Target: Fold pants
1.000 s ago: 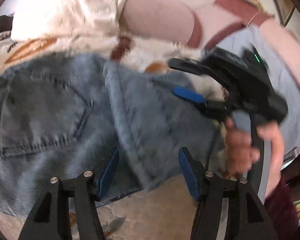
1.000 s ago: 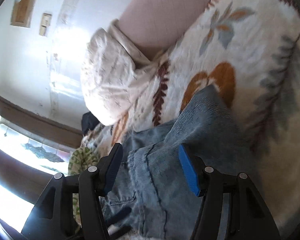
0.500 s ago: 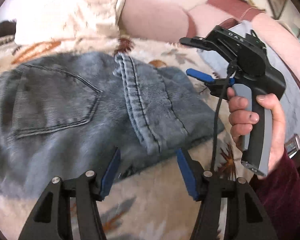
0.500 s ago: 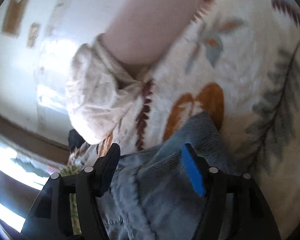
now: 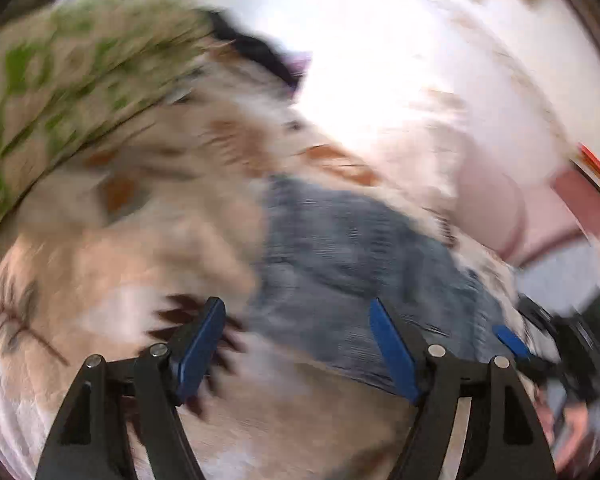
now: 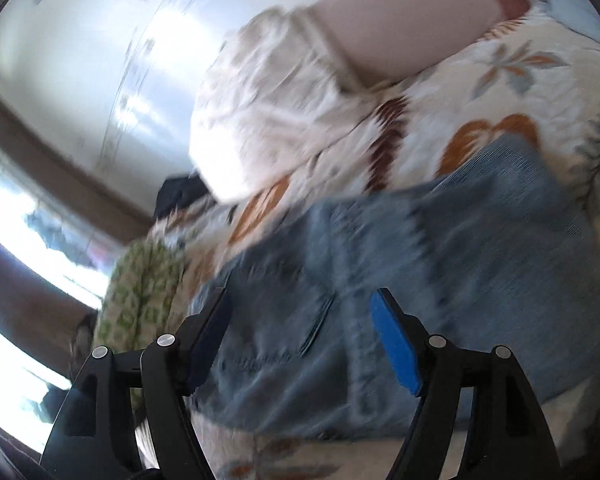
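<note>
Left claw (image 5: pixel 296 344) is opening above the bedspread (image 5: pixel 148 240), empty; right claw (image 6: pixel 300 336) hangs released over the jeans (image 6: pixel 440 264).

left tool (image 5: pixel 296 350) opening, empty, right tool (image 6: pixel 300 340) spread wide

The pants (image 6: pixel 440 264) lie folded on the bed cover (image 6: pixel 500 92). A pillow (image 6: pixel 272 120) sits behind them, with a cushion (image 6: pixel 140 292) off to their left near the window (image 6: pixel 16 208). In the left wrist view, the pants (image 5: pixel 352 264) lie right of the middle, and the right gripper (image 5: pixel 548 344) is at their right edge.
</note>
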`<state>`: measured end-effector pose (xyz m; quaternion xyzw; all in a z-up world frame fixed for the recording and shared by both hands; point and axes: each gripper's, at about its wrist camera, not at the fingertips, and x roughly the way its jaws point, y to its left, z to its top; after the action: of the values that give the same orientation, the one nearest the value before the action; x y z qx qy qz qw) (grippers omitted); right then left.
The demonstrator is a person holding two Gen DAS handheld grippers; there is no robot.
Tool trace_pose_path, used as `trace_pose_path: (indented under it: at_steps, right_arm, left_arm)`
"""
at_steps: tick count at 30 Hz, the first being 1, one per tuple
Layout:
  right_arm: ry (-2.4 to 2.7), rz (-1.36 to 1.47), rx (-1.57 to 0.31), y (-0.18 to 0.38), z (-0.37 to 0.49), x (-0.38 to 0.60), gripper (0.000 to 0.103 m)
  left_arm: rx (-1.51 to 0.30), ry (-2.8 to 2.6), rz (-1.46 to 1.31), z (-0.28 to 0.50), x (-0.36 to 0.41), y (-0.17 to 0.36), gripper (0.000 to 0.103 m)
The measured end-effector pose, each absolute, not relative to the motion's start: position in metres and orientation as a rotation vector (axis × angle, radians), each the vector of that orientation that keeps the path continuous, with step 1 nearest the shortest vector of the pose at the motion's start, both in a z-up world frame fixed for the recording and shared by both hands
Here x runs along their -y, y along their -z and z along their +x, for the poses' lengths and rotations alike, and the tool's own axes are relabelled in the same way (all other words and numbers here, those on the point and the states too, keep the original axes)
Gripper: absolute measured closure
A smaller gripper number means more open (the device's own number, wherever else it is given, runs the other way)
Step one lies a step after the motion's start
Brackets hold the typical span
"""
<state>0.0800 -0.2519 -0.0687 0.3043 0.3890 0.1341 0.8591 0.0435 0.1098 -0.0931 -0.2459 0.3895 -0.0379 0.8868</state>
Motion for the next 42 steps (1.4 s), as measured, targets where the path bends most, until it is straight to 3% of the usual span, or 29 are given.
trace_pose_path:
  at_steps: [7,11,14,20,31,34,36,37,42]
  right_arm:
    - [-0.345,0.518,-0.931,0.051,0.133,0.177,0.03]
    - [-0.413,0.29,-1.051,0.036,0.19,0.102,0.03]
    - [-0.471,0.151,-1.173,0.048,0.219,0.055,0.03]
    - [-0.541,-0.087,-1.305,0.088,0.258,-0.018,0.03]
    - [-0.481,-0.356,-1.403,0.142,0.278,-0.071,0.027]
    - [-0.459,-0.374,-1.373,0.144,0.273,-0.068,0.042]
    - [-0.434,-0.345,-1.377,0.139,0.273,-0.062,0.079]
    - [-0.42,-0.337,-1.381,0.136,0.272,-0.058,0.087]
    - [-0.367,-0.364,-1.316,0.115,0.252,-0.048,0.091]
  left_arm:
    - [-0.855,0.101,-0.578,0.066,-0.092,0.119,0.026]
    - [-0.875,0.148,-0.541,0.054,-0.081,0.124,0.029]
    - [-0.872,0.208,-0.55,0.057,-0.074,0.123,0.05]
    - [-0.895,0.253,-0.637,0.061,-0.082,0.132,0.063]
    - [-0.908,0.271,-0.67,0.068,-0.085,0.134,0.065]
    - [-0.907,0.273,-0.681,0.069,-0.087,0.134,0.065]
    - [-0.902,0.275,-0.68,0.068,-0.088,0.133,0.067]
    - [-0.899,0.279,-0.682,0.065,-0.091,0.131,0.068]
    - [-0.856,0.3,-0.644,0.068,-0.084,0.118,0.073]
